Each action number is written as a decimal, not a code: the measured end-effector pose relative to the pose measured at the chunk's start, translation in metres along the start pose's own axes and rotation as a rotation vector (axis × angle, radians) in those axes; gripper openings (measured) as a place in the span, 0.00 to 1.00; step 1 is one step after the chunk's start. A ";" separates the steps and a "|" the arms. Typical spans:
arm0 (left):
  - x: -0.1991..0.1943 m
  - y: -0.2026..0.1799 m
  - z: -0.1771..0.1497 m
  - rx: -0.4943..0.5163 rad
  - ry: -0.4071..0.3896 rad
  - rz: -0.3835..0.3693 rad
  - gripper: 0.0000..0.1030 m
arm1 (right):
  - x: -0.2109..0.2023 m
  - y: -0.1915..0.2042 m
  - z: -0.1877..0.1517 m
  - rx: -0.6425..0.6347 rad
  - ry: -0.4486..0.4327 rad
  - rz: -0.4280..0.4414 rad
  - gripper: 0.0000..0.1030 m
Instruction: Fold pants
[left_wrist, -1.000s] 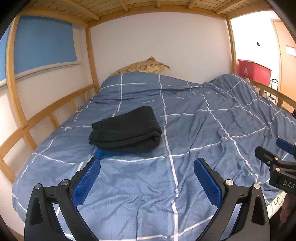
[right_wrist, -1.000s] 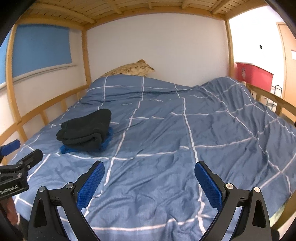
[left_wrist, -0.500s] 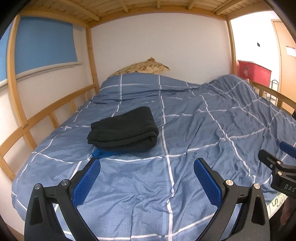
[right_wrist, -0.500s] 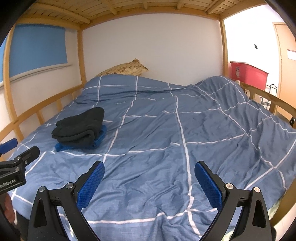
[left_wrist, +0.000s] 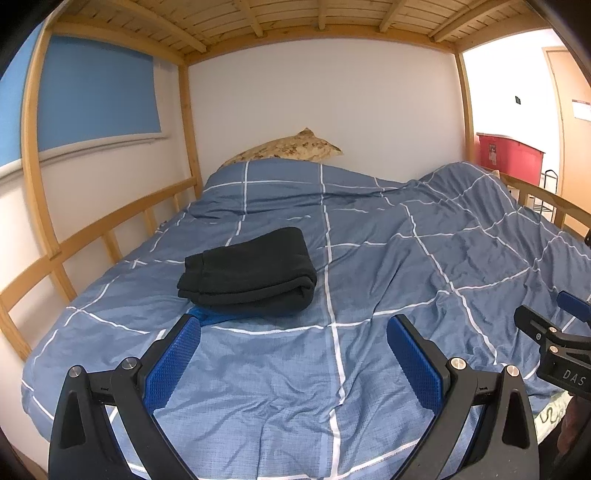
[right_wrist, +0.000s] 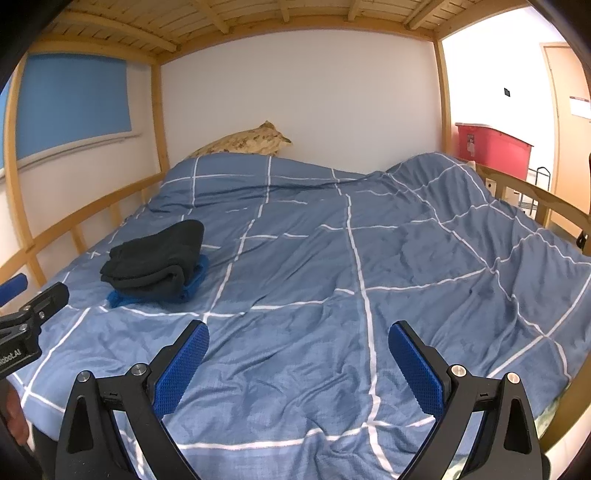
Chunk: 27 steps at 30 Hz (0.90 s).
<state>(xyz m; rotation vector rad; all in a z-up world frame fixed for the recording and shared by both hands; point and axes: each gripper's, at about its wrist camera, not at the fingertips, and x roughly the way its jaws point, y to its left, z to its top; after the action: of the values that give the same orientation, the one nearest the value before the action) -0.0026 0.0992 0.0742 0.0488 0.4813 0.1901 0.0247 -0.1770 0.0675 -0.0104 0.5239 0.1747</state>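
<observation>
1. While both hang over the near edge of the duvet, the left gripper and right gripper are spread wide, holding nothing.
2. Farther left: black pants folded, lying on a blue garment.
3. Far end: pillow against the wall.

A blue cloth lies mostly hidden under the folded pants, only its edges showing. The pillow is half covered by the duvet. The right gripper is cut off by the left view's edge; its label is unreadable in full.
</observation>
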 end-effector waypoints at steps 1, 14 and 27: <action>0.000 0.000 0.000 0.000 0.001 -0.001 1.00 | 0.000 0.000 0.001 0.000 0.000 -0.001 0.96; 0.001 -0.001 0.001 -0.001 0.007 -0.002 1.00 | -0.001 -0.004 0.003 0.005 -0.009 -0.002 0.96; 0.006 0.001 0.000 0.011 0.011 -0.008 1.00 | -0.001 -0.004 0.004 0.005 -0.007 -0.005 0.96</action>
<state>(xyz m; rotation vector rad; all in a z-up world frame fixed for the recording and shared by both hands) 0.0024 0.1013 0.0717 0.0571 0.4939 0.1802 0.0268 -0.1809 0.0710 -0.0059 0.5170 0.1690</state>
